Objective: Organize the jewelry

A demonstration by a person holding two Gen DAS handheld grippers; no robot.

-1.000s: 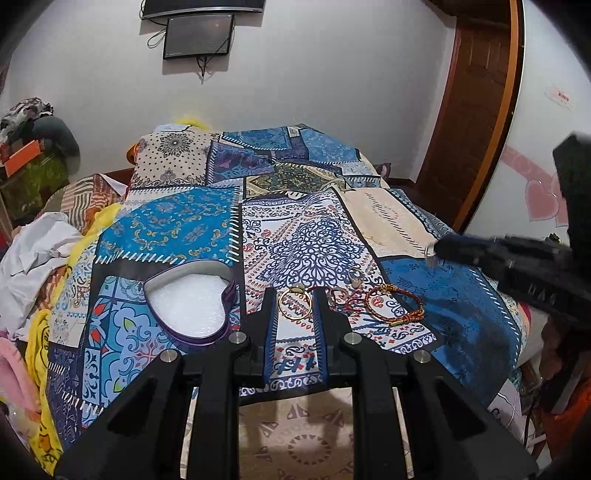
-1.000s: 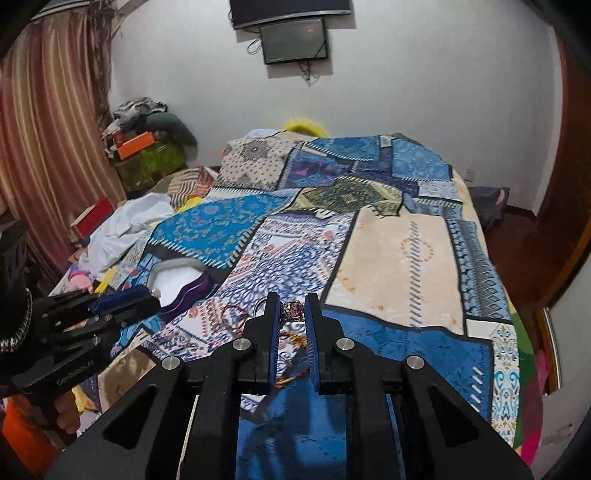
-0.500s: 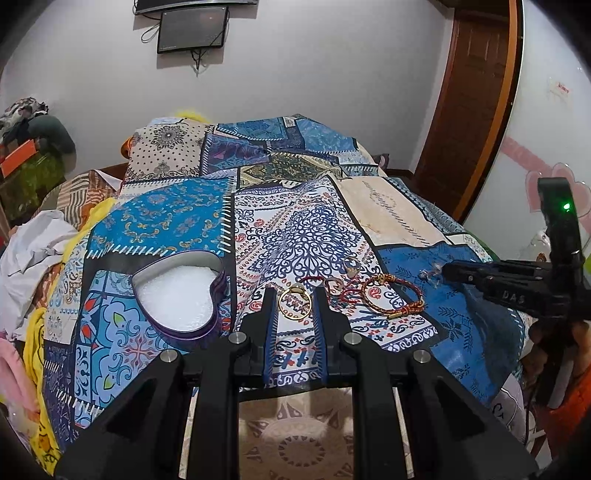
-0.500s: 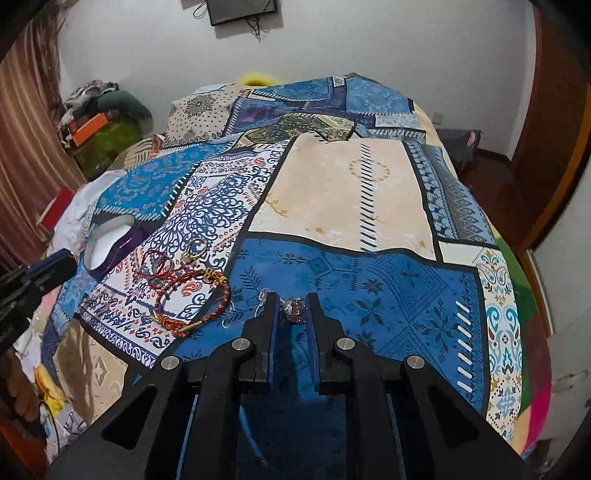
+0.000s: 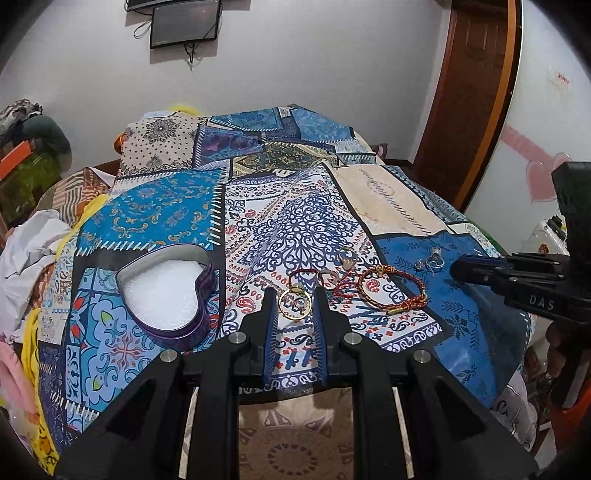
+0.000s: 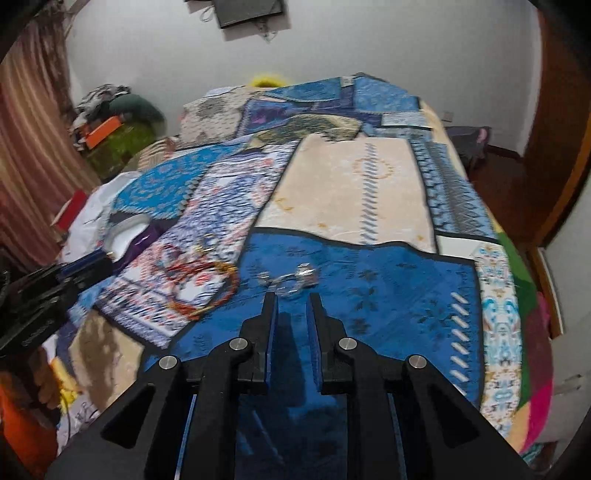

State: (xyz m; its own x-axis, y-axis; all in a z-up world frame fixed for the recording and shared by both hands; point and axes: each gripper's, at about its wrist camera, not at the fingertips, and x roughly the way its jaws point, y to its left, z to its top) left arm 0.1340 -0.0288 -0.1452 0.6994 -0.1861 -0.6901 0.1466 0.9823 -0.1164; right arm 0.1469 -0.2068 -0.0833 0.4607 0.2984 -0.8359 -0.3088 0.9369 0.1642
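Note:
My left gripper (image 5: 294,295) hovers over the patchwork bedspread (image 5: 295,236), shut on a gold hoop (image 5: 280,306) that spans its fingertips. To its left lies an open heart-shaped purple tin (image 5: 184,330) with white lining. Red braided bracelets (image 5: 410,302), a thin red cord bracelet (image 5: 306,272) and a gold ring (image 5: 347,260) lie just beyond the hoop. Small silver rings (image 6: 291,278) rest on the blue patch right ahead of my right gripper (image 6: 291,297), whose jaws stand slightly open with nothing between them. In the left wrist view the right gripper (image 5: 456,264) points at the silver rings (image 5: 432,260).
Heaped clothes (image 5: 29,236) lie along the bed's left side. A wooden door (image 5: 469,92) stands at the right and a dark screen (image 5: 184,22) hangs on the far wall. The bedspread drops off at the near edge (image 5: 295,387). Striped curtains (image 6: 26,147) hang at the left.
My right gripper came down to the blue patch. The small silver piece that sat between its fingertips now lies on the cloth ahead of them. The left gripper kept the hoop and stayed put.

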